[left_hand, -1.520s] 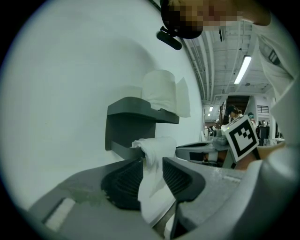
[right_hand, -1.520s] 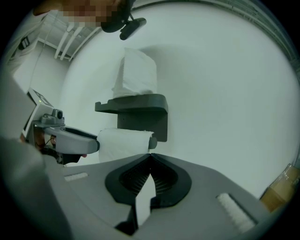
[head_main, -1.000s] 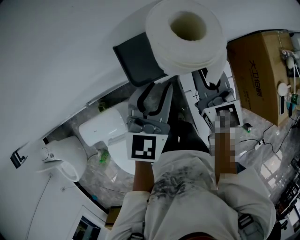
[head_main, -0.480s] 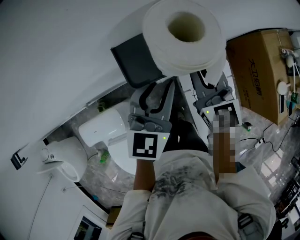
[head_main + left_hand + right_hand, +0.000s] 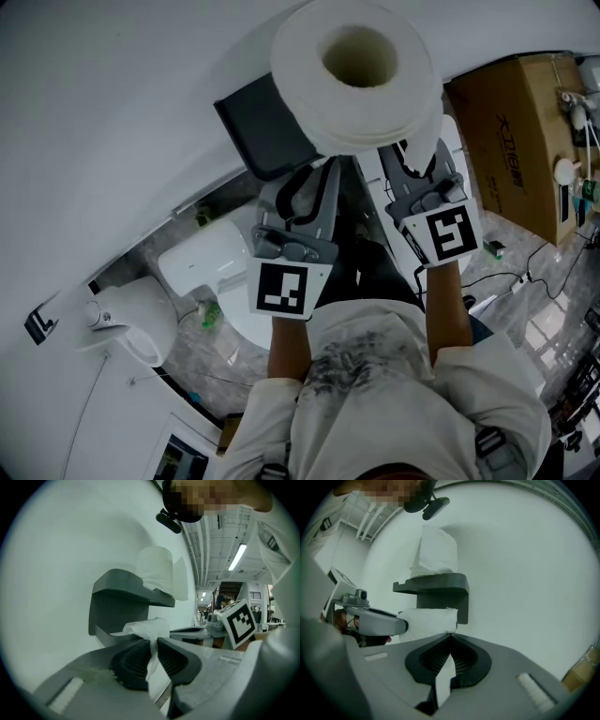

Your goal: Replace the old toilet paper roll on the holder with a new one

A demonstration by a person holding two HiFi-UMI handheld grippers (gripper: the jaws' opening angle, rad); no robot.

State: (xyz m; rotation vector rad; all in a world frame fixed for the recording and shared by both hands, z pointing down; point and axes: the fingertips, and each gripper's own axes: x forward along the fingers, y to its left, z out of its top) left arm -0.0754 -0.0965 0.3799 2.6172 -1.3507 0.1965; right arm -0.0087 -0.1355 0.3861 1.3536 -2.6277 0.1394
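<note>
Left tongs [image 5: 153, 645] have just been closing, and they're pinching a crumpled paper tail [image 5: 145, 629] under the grey holder [image 5: 117, 599]; a full roll [image 5: 154, 571] stands on top.

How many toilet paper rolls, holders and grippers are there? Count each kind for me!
Toilet paper rolls: 2 (top roll, lower roll)
Holder: 1
Grippers: 2 (left gripper, right gripper)
Total: 5
</note>
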